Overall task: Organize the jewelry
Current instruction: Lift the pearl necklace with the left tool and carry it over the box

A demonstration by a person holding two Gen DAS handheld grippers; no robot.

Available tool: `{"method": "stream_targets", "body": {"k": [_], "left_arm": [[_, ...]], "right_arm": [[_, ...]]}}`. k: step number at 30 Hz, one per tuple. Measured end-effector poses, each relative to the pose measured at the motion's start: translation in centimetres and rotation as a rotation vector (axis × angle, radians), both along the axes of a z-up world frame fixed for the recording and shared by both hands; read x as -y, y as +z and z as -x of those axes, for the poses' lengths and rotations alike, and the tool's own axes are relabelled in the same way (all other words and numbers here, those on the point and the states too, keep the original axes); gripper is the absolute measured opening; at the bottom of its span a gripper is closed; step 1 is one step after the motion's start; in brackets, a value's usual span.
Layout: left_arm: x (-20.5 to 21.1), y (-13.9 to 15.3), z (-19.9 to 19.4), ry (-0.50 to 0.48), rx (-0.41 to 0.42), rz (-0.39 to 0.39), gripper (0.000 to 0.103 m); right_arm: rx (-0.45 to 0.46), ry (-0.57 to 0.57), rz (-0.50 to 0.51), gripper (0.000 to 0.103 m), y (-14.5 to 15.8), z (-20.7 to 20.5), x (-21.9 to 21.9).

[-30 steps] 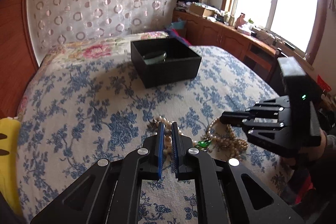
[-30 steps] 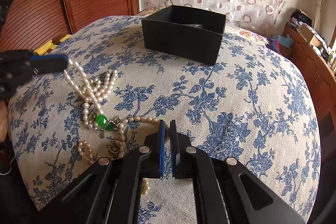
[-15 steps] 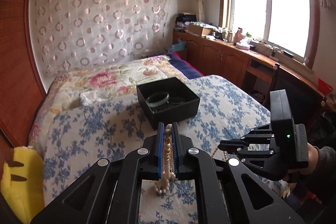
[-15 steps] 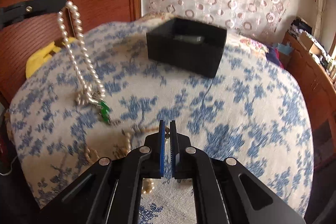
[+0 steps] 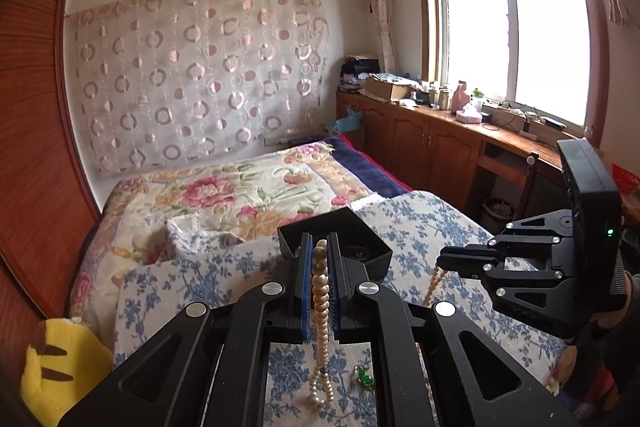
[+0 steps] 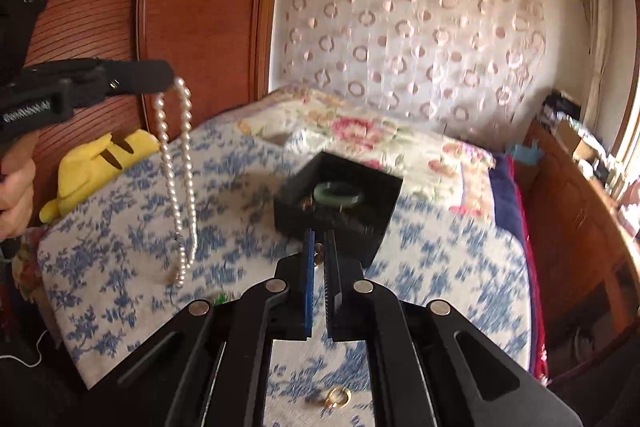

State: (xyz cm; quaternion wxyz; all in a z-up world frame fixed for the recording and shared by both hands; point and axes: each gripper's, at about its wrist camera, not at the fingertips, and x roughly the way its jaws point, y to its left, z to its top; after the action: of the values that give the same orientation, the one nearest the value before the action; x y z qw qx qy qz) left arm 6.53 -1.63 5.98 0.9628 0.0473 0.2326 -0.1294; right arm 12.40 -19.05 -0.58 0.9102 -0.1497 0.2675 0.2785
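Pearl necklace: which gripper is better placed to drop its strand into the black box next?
Probably left: the left gripper holds a free-hanging pearl necklace near the black box.

No legible text anywhere.

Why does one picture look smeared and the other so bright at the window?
Right wrist view: the black box and the blue-flowered bedspread are streaked with motion blur, while the tongs stay crisp. Left wrist view: sharp throughout, but the window is blown out to white glare. Both views bend straight lines, a fisheye effect.
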Motion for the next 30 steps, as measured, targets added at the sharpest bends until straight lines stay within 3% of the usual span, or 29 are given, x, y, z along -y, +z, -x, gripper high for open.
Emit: {"method": "stream_targets", "body": {"k": [9,30], "left_arm": [[0.1,0.5,-1.1,0.027,0.006,-0.012,0.006],[0.3,1.9,-3.5,0.051,0.017,-0.001,0.006]], "right_arm": [[0.055,0.021,0.027,0.005,2.6,-0.7,-1.1],[0.141,-0.016,-0.027,0.005,9.4,-5.8,-1.5]]}}
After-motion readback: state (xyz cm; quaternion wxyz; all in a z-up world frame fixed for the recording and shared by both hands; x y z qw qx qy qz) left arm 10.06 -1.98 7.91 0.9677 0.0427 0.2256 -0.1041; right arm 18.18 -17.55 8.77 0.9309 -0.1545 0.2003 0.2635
